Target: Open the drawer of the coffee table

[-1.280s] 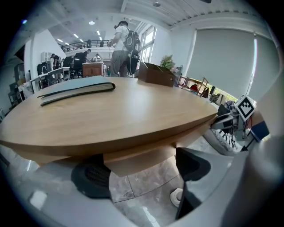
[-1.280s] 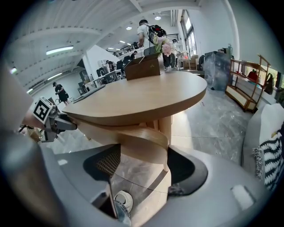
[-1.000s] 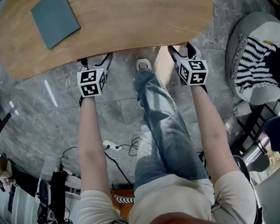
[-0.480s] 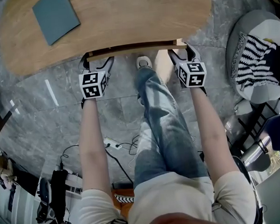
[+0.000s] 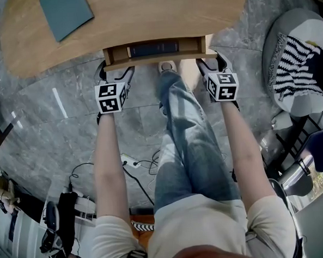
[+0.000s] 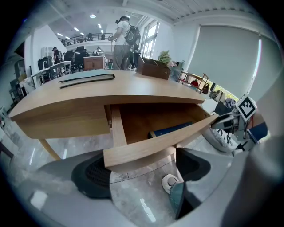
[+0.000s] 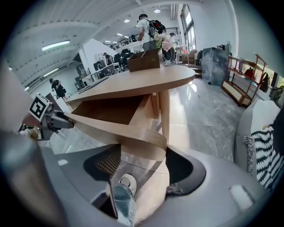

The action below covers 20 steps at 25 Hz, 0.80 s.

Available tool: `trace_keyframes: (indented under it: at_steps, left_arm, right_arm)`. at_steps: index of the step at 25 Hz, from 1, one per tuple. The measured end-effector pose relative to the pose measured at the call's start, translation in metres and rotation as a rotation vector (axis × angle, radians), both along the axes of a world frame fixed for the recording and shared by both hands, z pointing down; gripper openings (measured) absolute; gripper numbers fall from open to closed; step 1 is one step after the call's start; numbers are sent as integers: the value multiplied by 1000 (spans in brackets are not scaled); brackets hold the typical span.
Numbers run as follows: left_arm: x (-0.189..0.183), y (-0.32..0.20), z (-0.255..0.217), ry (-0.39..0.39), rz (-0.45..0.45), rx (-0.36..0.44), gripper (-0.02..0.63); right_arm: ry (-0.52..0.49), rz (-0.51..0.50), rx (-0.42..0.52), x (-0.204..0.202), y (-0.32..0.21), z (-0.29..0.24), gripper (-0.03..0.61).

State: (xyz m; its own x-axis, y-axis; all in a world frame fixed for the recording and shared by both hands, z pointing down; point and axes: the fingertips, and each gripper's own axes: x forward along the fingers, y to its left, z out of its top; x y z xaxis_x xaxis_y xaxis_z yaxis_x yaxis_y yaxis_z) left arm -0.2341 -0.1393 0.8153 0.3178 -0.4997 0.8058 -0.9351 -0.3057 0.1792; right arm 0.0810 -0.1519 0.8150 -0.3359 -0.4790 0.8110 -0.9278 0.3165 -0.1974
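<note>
The person's knee (image 5: 187, 146) rises on the near side of the drawer (image 5: 154, 58), a forearm on each side of it. A shoe (image 5: 166, 75) is planted just short of the drawer's front board.

The left gripper (image 5: 114, 72) is at the drawer's left end and the right gripper (image 5: 209, 63) at its right end. Both have their jaws spread wide, clamped on nothing. Each gripper view shows the front board's lower edge lying across the pads with bare floor (image 5: 68, 120) between them, though I can't tell how firmly board and pads meet.

The drawer stands partly out of the coffee table (image 5: 154, 14), and a dark blue book (image 5: 154, 48) lies inside it against the front.

To my eye the pull wants both ends drawn evenly and straight back, so the box doesn't skew in its runners. The pads should be kept hooked on that lower edge.

The shoe and knee are the first things the front board would meet. The table leg (image 7: 165, 113) stands just behind the drawer's right end, close to the right gripper. Left of the drawer the floor lies open. A power strip (image 5: 131, 166) trails well back by the person, and a striped cushion (image 5: 297, 71) sits well off to the right.

Beyond the drawer a grey-blue pad (image 5: 66, 14) rests on the tabletop.
</note>
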Motion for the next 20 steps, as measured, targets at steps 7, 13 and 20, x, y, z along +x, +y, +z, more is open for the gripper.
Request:
trace_keyframes:
  at_steps: [7,13,20]
  left_arm:
    - [2,26,1,0,-1,-8,449]
    - [4,50,2,0,-1,-18,449]
    - [6,74,2,-5,8,-32,449]
  right_arm:
    - [8,1,-15,3,25,1,314]
    - [13,4,-30,5,50,2,314]
    - [13,14,-39,6,76,3,314]
